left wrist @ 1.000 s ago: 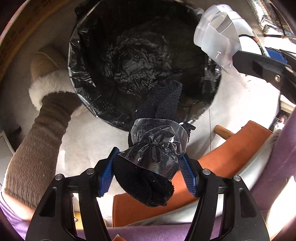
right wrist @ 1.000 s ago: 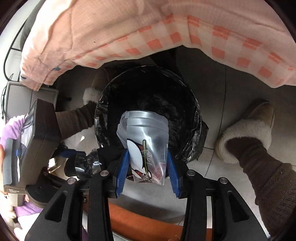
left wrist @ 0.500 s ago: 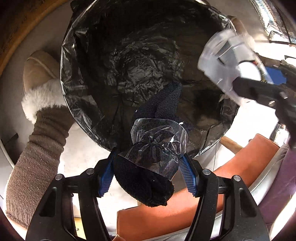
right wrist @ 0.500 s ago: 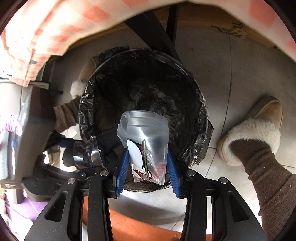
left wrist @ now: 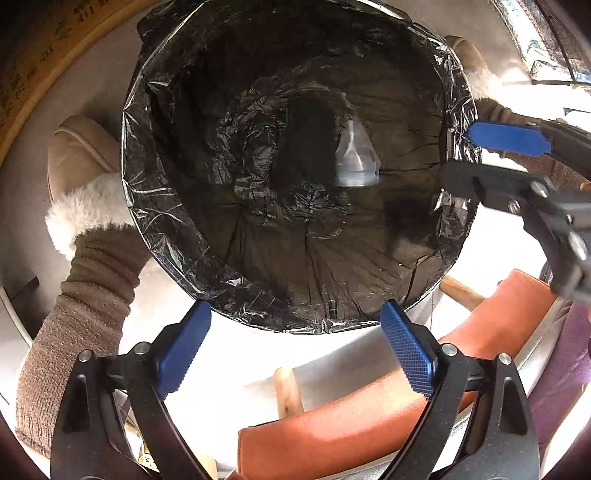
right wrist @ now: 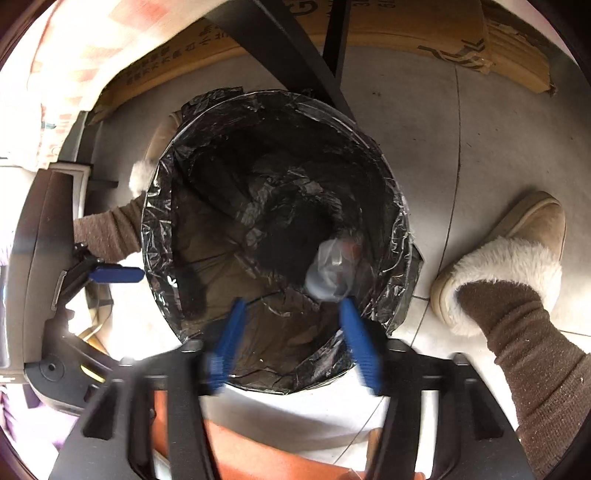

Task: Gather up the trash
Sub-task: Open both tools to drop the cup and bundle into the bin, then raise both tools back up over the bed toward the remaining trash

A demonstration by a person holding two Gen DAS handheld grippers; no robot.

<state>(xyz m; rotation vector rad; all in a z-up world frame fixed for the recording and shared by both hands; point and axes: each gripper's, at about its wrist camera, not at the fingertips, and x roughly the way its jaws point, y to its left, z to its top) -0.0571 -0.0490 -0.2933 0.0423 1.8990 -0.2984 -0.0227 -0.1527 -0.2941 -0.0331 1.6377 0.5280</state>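
A round bin lined with a black plastic bag (left wrist: 177, 240) fills the left wrist view, and the right wrist view shows the bin (right wrist: 399, 236) as well. My left gripper (left wrist: 293, 310) hangs over its near rim, its jaws opening with nothing between them. A black fuzzy sock (left wrist: 306, 147) and a clear plastic bag (left wrist: 356, 158) are blurred down inside the bin. My right gripper (right wrist: 292, 304) is also over the near rim, jaws opening and empty, with the clear bag (right wrist: 332, 269) loose just beyond its pads and the sock (right wrist: 291, 236) deeper in.
A person's feet in tan fur-lined slippers (right wrist: 509, 258) (left wrist: 81, 173) stand on both sides of the bin. An orange chair seat (left wrist: 369, 417) lies below the grippers. A cardboard box (right wrist: 406, 33), black table legs (right wrist: 288, 48) and a pink checked cloth (right wrist: 74, 48) are behind the bin.
Both grippers have sunk toward the bin and opened. The sock with its wrapper left the left gripper and the clear bag left the right one; both are now inside the bin.
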